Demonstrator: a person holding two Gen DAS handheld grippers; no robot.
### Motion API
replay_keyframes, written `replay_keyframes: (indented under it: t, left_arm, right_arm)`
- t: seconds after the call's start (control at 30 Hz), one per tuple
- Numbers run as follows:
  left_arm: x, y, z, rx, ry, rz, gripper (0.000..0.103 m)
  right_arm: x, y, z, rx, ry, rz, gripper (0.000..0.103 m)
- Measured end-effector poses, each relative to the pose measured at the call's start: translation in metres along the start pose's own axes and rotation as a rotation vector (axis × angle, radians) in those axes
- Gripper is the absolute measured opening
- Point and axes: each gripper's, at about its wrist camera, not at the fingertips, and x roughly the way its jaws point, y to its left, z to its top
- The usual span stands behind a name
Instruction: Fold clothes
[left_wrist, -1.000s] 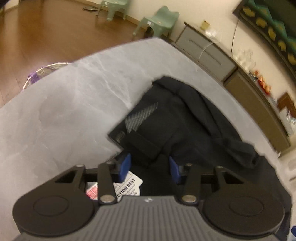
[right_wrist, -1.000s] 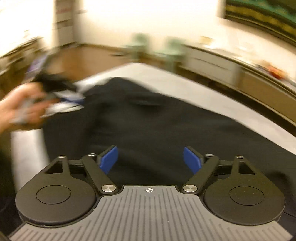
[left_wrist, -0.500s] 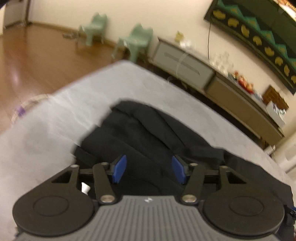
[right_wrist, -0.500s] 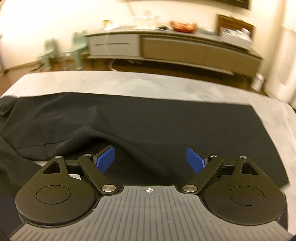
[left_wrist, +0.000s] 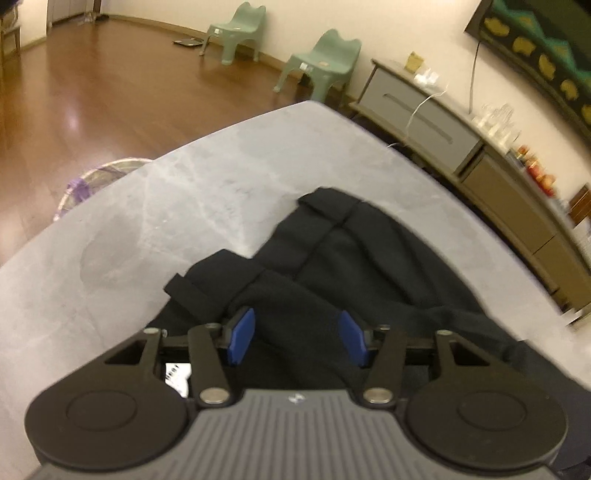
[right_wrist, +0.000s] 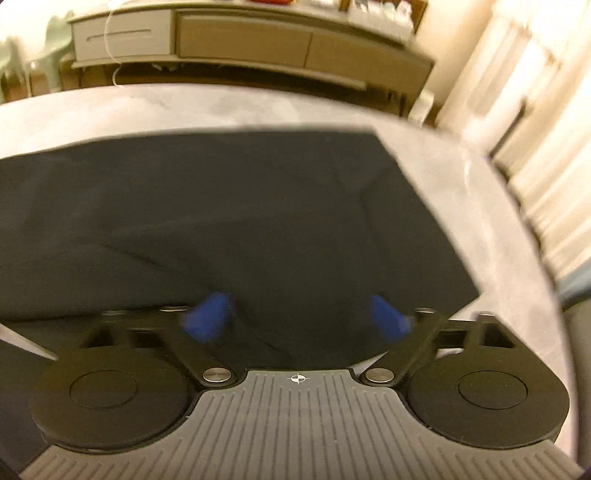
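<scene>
Lying on a grey table (left_wrist: 155, 206), a black garment (left_wrist: 369, 266) is bunched at one end, with a folded band edge, and spread flat toward a straight hem in the right wrist view (right_wrist: 258, 206). Both the left gripper (left_wrist: 297, 336) and the right gripper (right_wrist: 299, 321) hang over the cloth with jaws spread apart, grasping nothing; the right view is blurred

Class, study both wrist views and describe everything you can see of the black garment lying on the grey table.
The black garment is a soft, matte dark fabric spread over the grey marble-look table. In the left wrist view it is bunched, with seams and a banded edge; a white printed tag peeks out near it. In the right wrist view it lies flatter, with shallow creases and a straight, angled end.
</scene>
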Motion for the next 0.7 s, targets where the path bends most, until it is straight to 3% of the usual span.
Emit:
replay_keyframes:
  t: [0.07,0.13,0.2,0.33,0.5,0.57,0.6,0.67,0.7]
  left_arm:
    - [-0.005,0.002,0.0,-0.031,0.0,-0.039,0.057]
    - [-0.007,0.003,0.001,-0.054,0.008,-0.067,0.057]
    - [-0.007,0.003,-0.001,-0.078,0.018,-0.086,0.057]
    - [-0.007,0.016,-0.007,-0.144,0.033,-0.099,0.058]
    - [0.0,0.036,-0.022,-0.205,0.123,-0.147,0.058]
    - [-0.001,0.037,-0.028,-0.187,0.137,-0.169,0.058]
    - [-0.002,0.036,-0.03,-0.173,0.139,-0.175,0.058]
    - [-0.003,0.034,-0.032,-0.148,0.137,-0.176,0.058]
    - [-0.004,0.033,-0.033,-0.135,0.137,-0.176,0.058]
  right_arm:
    - [-0.038,0.044,0.018,-0.053,-0.107,0.128,0.076]
    - [-0.075,0.108,0.036,-0.169,-0.191,0.274,0.086]
    - [-0.104,0.176,0.051,-0.283,-0.256,0.41,0.089]
    - [-0.117,0.31,0.088,-0.405,-0.271,0.662,0.092]
    - [-0.091,0.437,0.109,-0.514,-0.182,0.735,0.092]
    - [-0.075,0.468,0.106,-0.595,-0.158,0.709,0.092]
    - [-0.066,0.479,0.104,-0.636,-0.142,0.685,0.086]
    - [-0.06,0.489,0.108,-0.659,-0.127,0.65,0.058]
    - [-0.059,0.492,0.112,-0.66,-0.126,0.636,0.019]
